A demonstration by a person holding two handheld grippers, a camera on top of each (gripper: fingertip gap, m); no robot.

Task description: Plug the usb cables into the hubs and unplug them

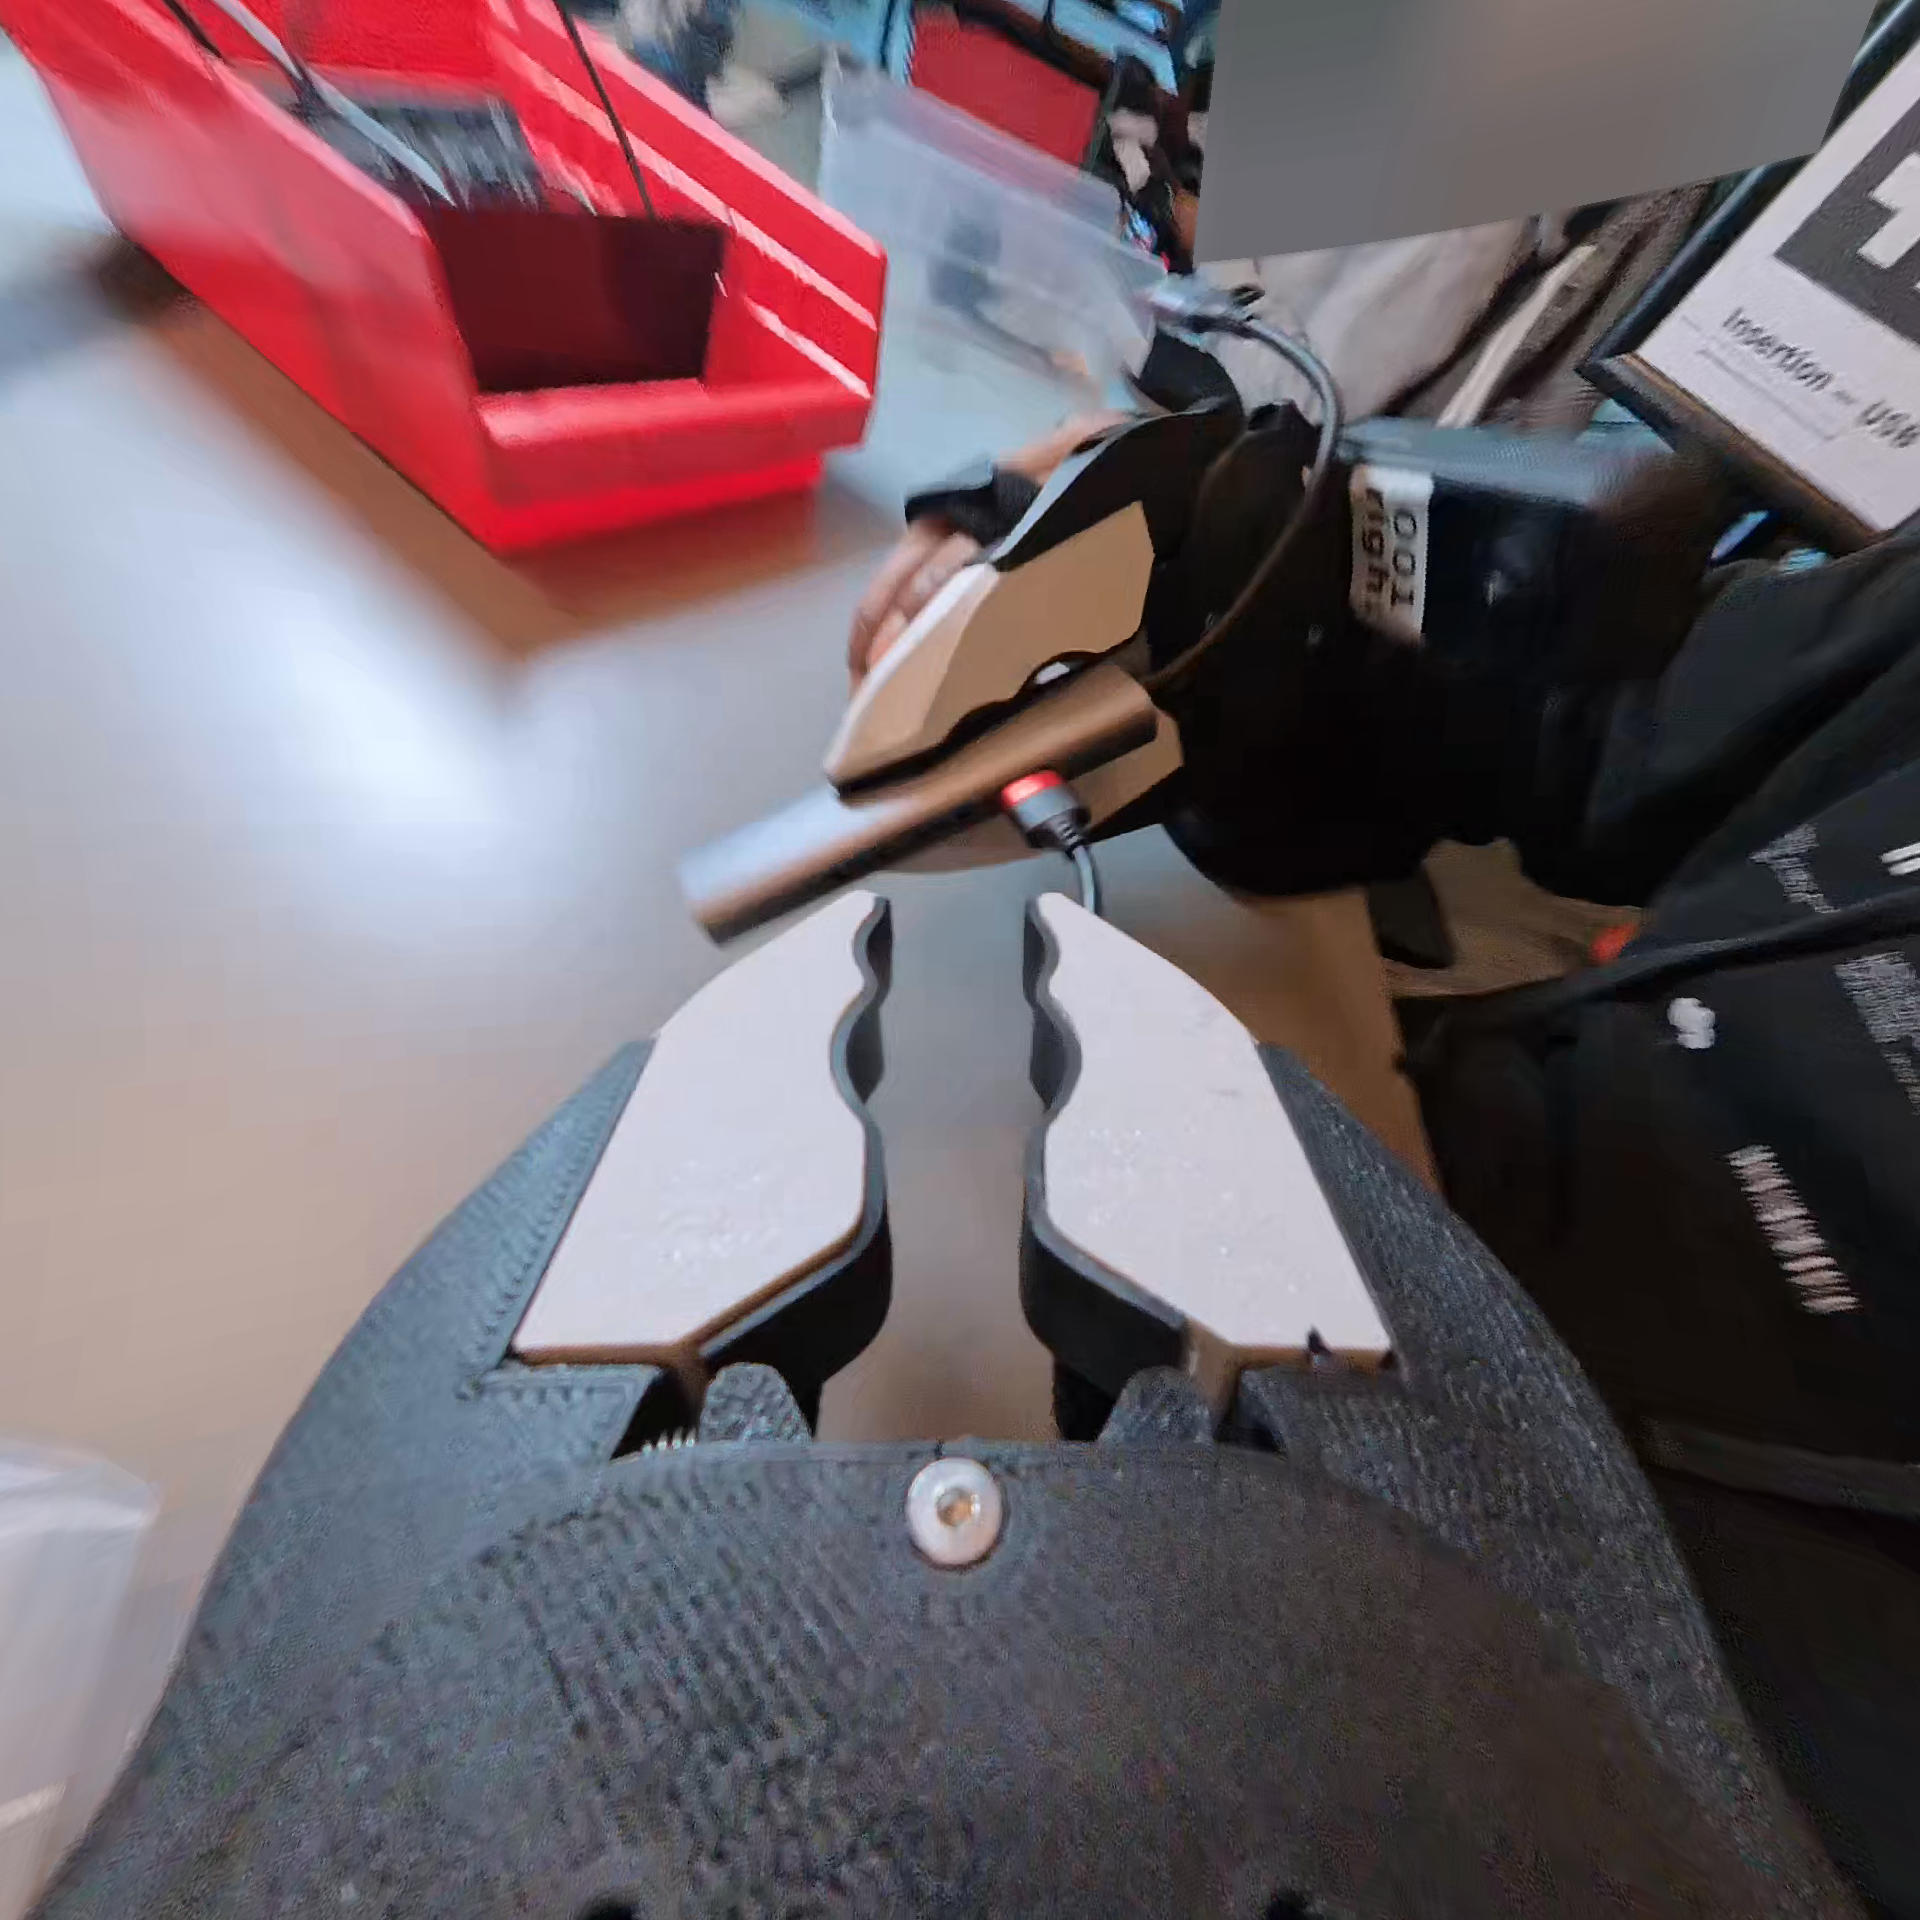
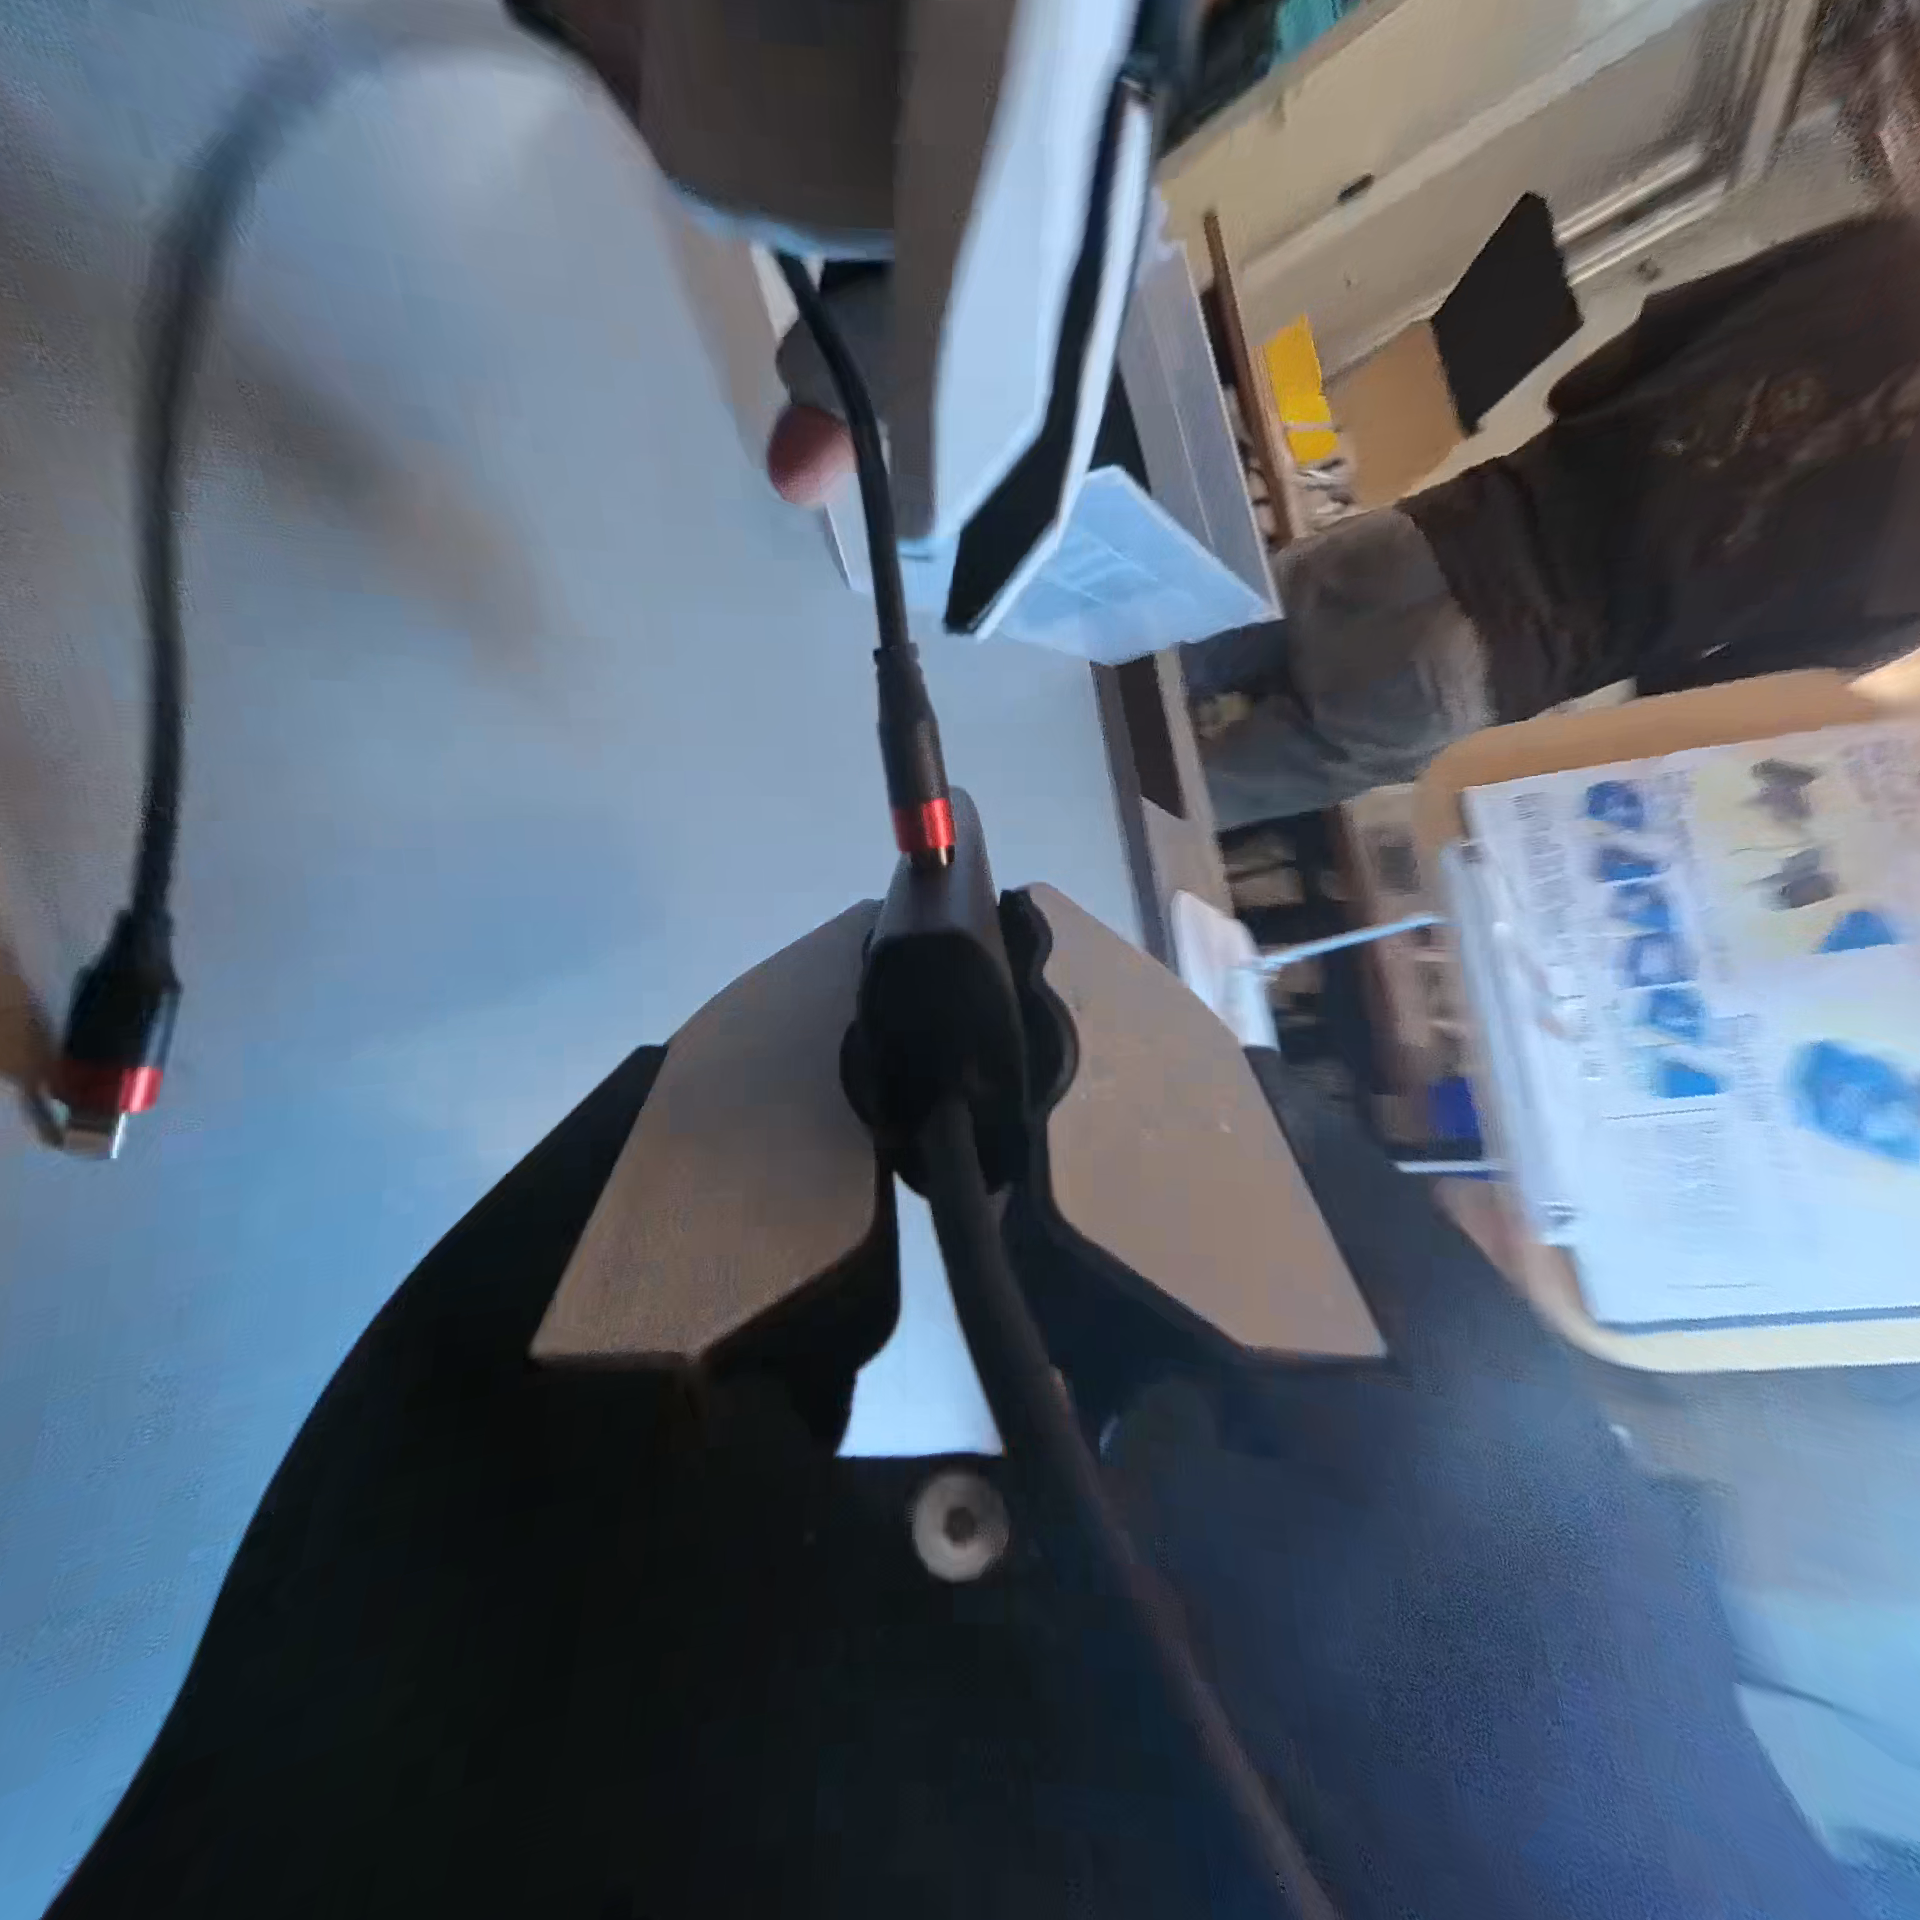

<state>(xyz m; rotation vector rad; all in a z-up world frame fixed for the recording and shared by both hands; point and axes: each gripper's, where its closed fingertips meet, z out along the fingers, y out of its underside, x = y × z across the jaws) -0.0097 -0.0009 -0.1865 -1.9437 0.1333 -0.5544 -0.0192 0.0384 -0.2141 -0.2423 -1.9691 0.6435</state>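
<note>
Daylight glares off the pale desk (image 1: 260,727), and at its far left a red bin (image 1: 582,312) stands with thin dark cables trailing into it, well apart from the work; nearer the middle, the left claw (image 1: 956,920) has its two pale fingers parted with nothing between them, tips just short of the hub (image 1: 821,847); I judge it is lined up there so it can close on the plug or the cord beside it. To the right, the right claw (image 1: 904,774) is clamped across the slim grey hub and holds it up off the desk, side face turned toward the left claw, probably so the socket is reachable and the body cannot slide when a plug is pushed or pulled. A red-collared plug (image 1: 1039,800) is seated in that side face, its black cord curving down past the left claw's right finger; so this cable looks plugged in, and pulling it out is likely the step in hand.

From the right wrist view, the cable's free end (image 2: 104,1070), also red-collared, hangs loose at far left; at centre the hub's own thick black lead (image 2: 997,1247) runs back between the fingers.
</note>
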